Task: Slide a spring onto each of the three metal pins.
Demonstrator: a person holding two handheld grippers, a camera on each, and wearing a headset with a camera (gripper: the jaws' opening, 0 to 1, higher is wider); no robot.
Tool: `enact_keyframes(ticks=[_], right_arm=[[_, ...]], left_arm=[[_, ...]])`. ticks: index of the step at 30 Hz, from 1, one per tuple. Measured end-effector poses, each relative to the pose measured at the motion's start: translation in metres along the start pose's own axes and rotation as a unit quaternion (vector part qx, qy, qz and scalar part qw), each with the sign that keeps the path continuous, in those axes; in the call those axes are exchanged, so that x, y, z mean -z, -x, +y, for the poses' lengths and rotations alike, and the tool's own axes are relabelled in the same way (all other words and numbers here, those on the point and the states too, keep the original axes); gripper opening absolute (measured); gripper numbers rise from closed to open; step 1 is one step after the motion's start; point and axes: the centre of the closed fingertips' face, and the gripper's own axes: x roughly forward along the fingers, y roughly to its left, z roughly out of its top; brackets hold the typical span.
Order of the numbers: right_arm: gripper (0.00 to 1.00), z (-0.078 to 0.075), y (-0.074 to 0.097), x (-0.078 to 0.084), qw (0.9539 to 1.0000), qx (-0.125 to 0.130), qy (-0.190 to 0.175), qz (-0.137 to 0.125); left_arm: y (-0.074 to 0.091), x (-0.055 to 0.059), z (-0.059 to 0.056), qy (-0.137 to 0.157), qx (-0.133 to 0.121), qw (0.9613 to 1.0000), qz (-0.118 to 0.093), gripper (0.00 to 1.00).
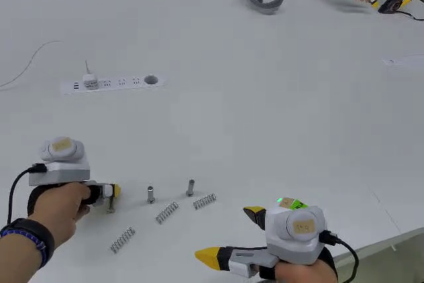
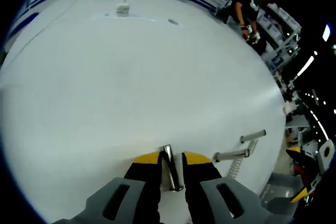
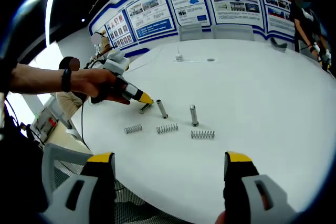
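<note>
Bare white table [image 1: 265, 97]. Near its front edge the right gripper [image 1: 230, 234] hangs, jaws wide, empty. The left gripper [image 1: 111, 191] pinches one pin [image 2: 170, 169]; two pins [image 1: 150, 194] stand nearby. Three springs [image 1: 167, 212] lie loose (none threaded): all three fittings remain, I judge.

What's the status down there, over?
Left tongs shut on one pin. Right tongs open, empty. Two pins standing bare; three springs loose beside them. Nothing blocking.
</note>
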Motion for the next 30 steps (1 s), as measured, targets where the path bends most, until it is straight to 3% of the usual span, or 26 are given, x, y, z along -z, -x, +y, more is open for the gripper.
enact_keyframes(ticks=[4,9,13,17,23,27,30], right_arm=[[0.87,0.0003,-0.0014,0.0018,1.0,0.0,0.001,0.003],[0.87,0.0006,-0.003,0.0019,1.0,-0.003,0.001,0.002],[0.87,0.0008,-0.0037,0.0018,1.0,-0.004,0.002,0.002],[0.87,-0.0002,-0.0019,0.0005,1.0,-0.003,0.002,0.001],[0.87,-0.0029,-0.0009,0.0017,1.0,0.001,-0.001,-0.001],[0.87,-0.0011,-0.0022,0.0021,1.0,-0.002,-0.002,-0.001],[0.87,0.0007,-0.0025,0.0012,1.0,-0.004,0.001,0.0]], left_arm=[[-0.0005,0.0004,0.0014,0.004,-0.023,0.9996,0.014,0.15],[-0.0031,0.0004,0.0021,-0.015,-0.049,0.9985,0.02,0.1],[-0.003,0.0021,0.0022,-0.07,-0.069,0.9945,0.036,0.1],[-0.0048,0.0019,0.0021,-0.084,-0.075,0.9928,0.041,0.1],[-0.006,0.0017,0.0042,-0.125,-0.089,0.9867,0.053,0.1],[-0.006,0.0014,0.0058,-0.164,-0.1,0.9801,0.05,0.08],[-0.0053,0.0015,0.0061,-0.159,-0.103,0.9809,0.043,0.08]])
